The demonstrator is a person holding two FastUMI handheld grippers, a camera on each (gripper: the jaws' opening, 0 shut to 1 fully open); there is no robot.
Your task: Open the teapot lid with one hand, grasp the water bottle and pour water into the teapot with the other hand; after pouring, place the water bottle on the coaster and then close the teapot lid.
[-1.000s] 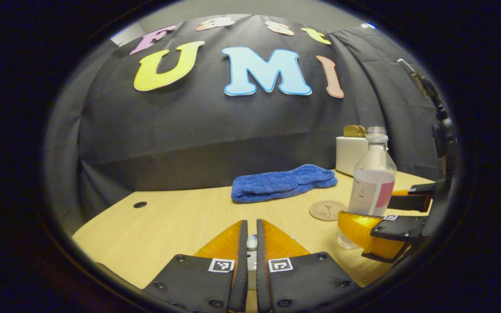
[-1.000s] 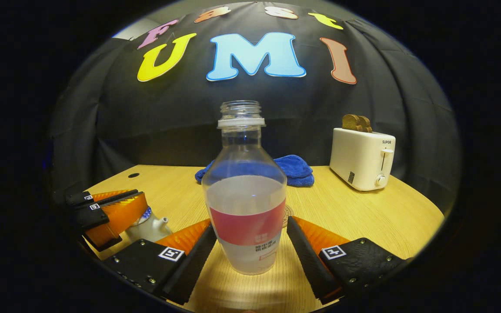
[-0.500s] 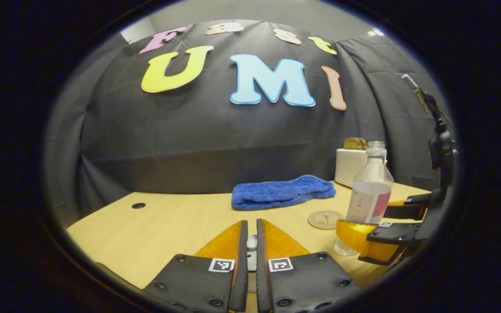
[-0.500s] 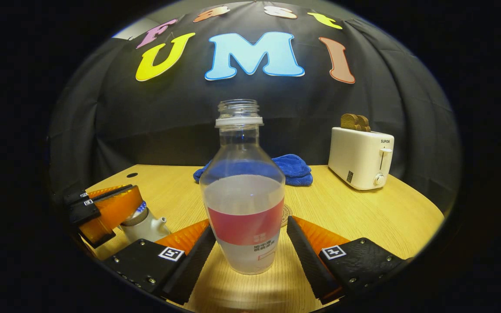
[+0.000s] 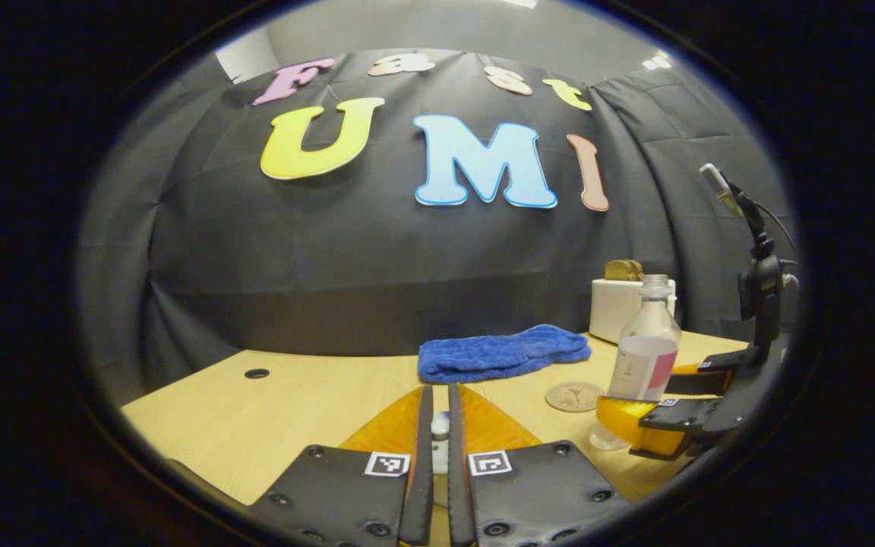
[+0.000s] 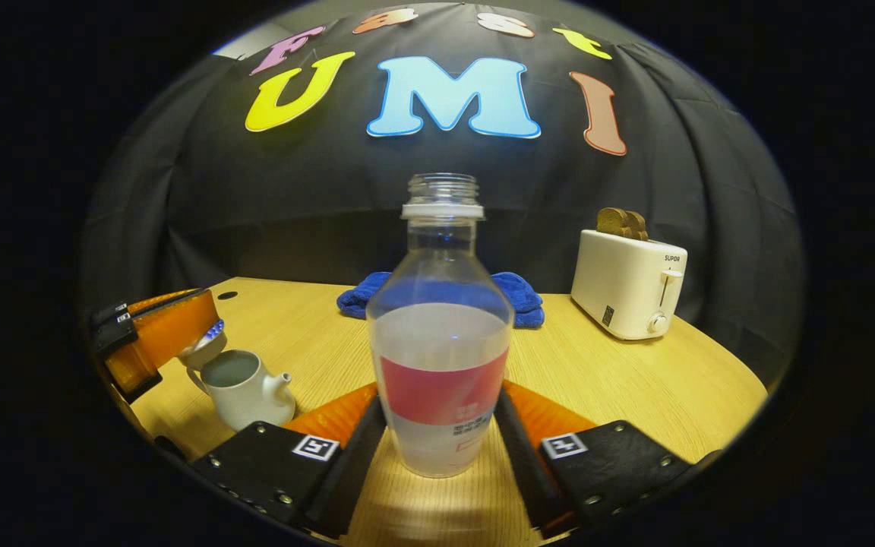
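Bottle [image 6: 440, 357], uncapped and about half full, stands near the table's [image 6: 635, 380] front edge; right gripper [image 6: 441, 448] is clamped on its lower body. Thin plastic likely flexes: grip firmly, keep upright. Left gripper [image 5: 435, 441] pinches the lid [image 5: 440, 434], raised off the teapot [image 6: 240, 387].

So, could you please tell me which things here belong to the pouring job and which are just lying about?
Job: teapot, lid in the left hand-held gripper, bottle between the right hand-held gripper fingers, coaster.
Lying about: blue towel, toaster.
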